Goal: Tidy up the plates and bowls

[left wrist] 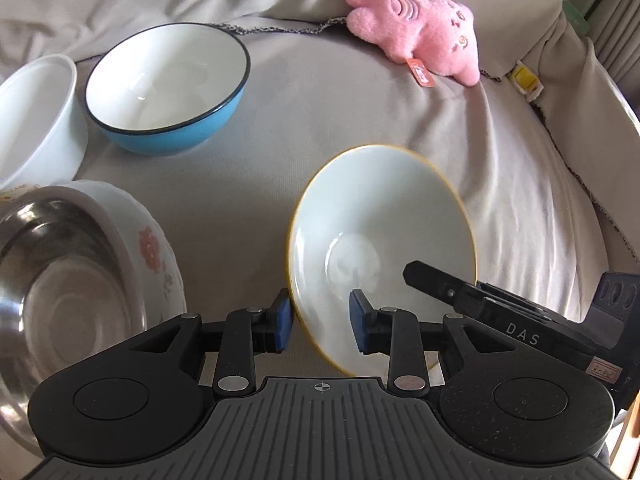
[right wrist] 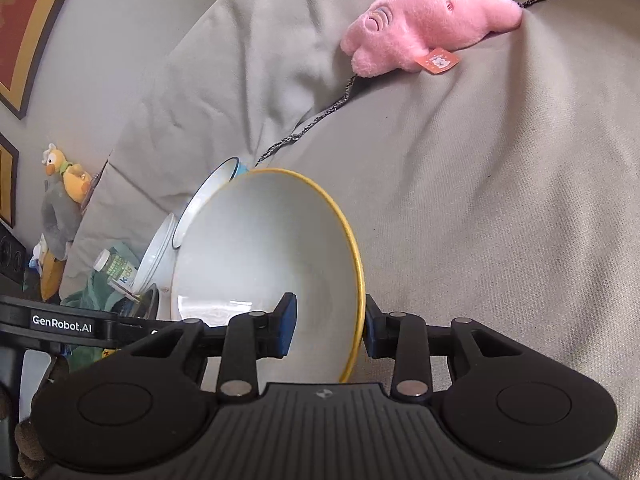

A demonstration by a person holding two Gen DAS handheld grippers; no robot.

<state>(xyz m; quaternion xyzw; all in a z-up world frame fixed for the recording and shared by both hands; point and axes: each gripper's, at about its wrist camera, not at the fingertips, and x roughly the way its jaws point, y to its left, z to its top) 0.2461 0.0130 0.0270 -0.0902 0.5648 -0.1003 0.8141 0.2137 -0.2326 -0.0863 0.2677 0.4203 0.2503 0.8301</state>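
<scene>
Now, in your left wrist view, your left tool [left wrist: 320, 322] stands fairly wide, its blue pads either side of the near rim of the yellow-rimmed white bowl [left wrist: 380, 236], left pad just beside the outer wall, right pad apart inside. That bowl is tilted, lifted off the grey bedcover [left wrist: 360, 112]. Your right tool [left wrist: 476, 300] reaches in at its right edge. A blue bowl [left wrist: 168, 88], a white bowl [left wrist: 36, 120] and a flowered bowl [left wrist: 156, 256] with a steel bowl [left wrist: 60, 280] inside sit left. A pink plush [left wrist: 420, 28] lies beyond.

In your right wrist view, your right tool [right wrist: 328, 330] holds the yellow-rimmed white bowl [right wrist: 260, 240] by its rim, one pad inside, one outside.
</scene>
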